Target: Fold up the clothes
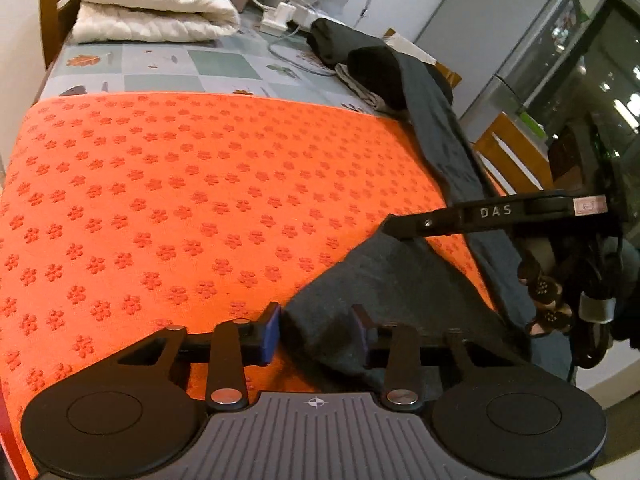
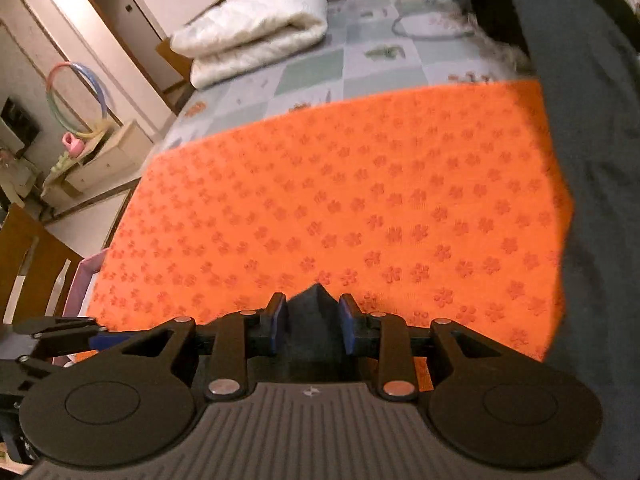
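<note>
My right tongs (image 2: 313,326) are clamped on a raised fold of the dark grey garment (image 2: 592,184), a peak of cloth pinched up between the two blue pads (image 2: 280,322) over the near edge of the orange mat (image 2: 320,208). My left tongs (image 1: 318,332) have a corner of the same garment (image 1: 384,280) lying between their pads (image 1: 270,330); the right-hand pad rests against the cloth, the left-hand pad stands just off its edge with a strip of orange showing, so I read them as apart rather than gripping. Seen from the left wrist, the right tongs (image 1: 394,226) come in from the right with their tips on the garment, over the mat's near right corner. The garment itself runs in a long dark band down the mat's right edge, from the far end to the near corner, where it spreads onto the orange surface. The mat, patterned with small flowers, covers the near part of a table (image 1: 224,66) laid with a pale checked cloth. Beyond the mat's far left corner sits a folded white quilt (image 1: 156,4); beyond its far right corner lie more dark clothes (image 1: 360,56), a white cable (image 1: 286,52) and a white charger (image 1: 280,14). A wooden chair (image 1: 508,152) stands off the mat's right side.
</note>
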### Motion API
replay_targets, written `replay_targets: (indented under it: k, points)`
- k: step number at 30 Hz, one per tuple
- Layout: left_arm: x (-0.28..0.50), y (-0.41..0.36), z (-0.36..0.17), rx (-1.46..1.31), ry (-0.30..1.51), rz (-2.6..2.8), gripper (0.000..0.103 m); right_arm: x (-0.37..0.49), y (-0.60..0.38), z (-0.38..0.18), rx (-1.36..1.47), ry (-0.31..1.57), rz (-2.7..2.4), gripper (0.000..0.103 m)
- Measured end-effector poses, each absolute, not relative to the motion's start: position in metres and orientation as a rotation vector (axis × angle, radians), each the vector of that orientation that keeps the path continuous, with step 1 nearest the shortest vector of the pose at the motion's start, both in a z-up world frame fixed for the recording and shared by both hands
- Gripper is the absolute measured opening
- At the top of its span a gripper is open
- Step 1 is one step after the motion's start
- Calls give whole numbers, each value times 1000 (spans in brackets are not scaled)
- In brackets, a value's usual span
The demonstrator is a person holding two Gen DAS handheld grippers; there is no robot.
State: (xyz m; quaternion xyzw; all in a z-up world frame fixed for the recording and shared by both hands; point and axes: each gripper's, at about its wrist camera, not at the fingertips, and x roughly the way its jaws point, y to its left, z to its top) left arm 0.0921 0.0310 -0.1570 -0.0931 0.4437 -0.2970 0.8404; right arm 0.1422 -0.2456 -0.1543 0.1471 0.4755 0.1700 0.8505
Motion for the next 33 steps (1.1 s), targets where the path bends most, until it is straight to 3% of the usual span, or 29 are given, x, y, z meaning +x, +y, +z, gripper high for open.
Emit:
replay_targets:
  k: [1, 2, 7, 17, 30, 31, 33]
  points:
    - [92, 33, -155, -210, 932, -626, 14, 142, -249, -155, 337, 995, 355, 11]
    - [92, 35, -154, -223, 926, -625, 5, 141, -253, -155, 366, 990, 352, 3]
    - [95, 39, -132, -281, 876, -623, 4, 127, -273, -132, 481, 889, 313, 3]
    - [137, 8, -62, -235, 751, -625, 4, 145, -298, -59, 428, 712, 241, 2]
    - [187, -15, -137, -128, 894, -554, 5, 207, -285, -142, 298, 861, 220, 4]
    - [188, -13, -138, -133, 893, -546, 7, 206, -284, -146, 292, 865, 224, 6]
    - [189, -10, -140, -145, 891, -530, 27, 204, -284, -145, 273, 860, 220, 16]
